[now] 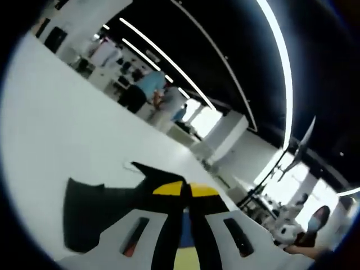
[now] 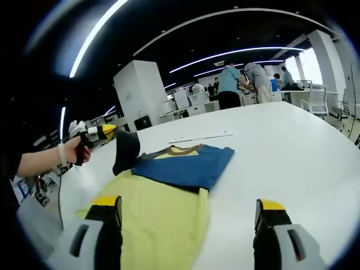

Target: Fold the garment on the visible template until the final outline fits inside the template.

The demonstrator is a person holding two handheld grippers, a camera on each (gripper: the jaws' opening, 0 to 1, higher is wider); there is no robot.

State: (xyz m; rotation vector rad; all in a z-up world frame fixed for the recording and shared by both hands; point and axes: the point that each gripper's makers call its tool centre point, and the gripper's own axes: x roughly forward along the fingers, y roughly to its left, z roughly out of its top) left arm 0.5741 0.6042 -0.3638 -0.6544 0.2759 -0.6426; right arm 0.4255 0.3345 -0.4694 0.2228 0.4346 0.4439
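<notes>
Garment [image 2: 163, 208], yellow-green w/ blue sleeves folded across its upper part, lies flat on the white table [image 2: 281, 140], just ahead of the right gripper [image 2: 188, 216]. Right gripper's fingers [image 2: 107, 211] stand wide apart, nothing between them, one over the garment's lower edge, the other over bare table. Left gripper [image 2: 109, 132], seen in right gripper view held in a hand [image 2: 76, 149], has its fingers pinched on a dark sleeve [image 2: 125, 149] lifted off the table. In left gripper view the fingers [image 1: 169, 194] are closed on that dark cloth. People stand at desks far behind
</notes>
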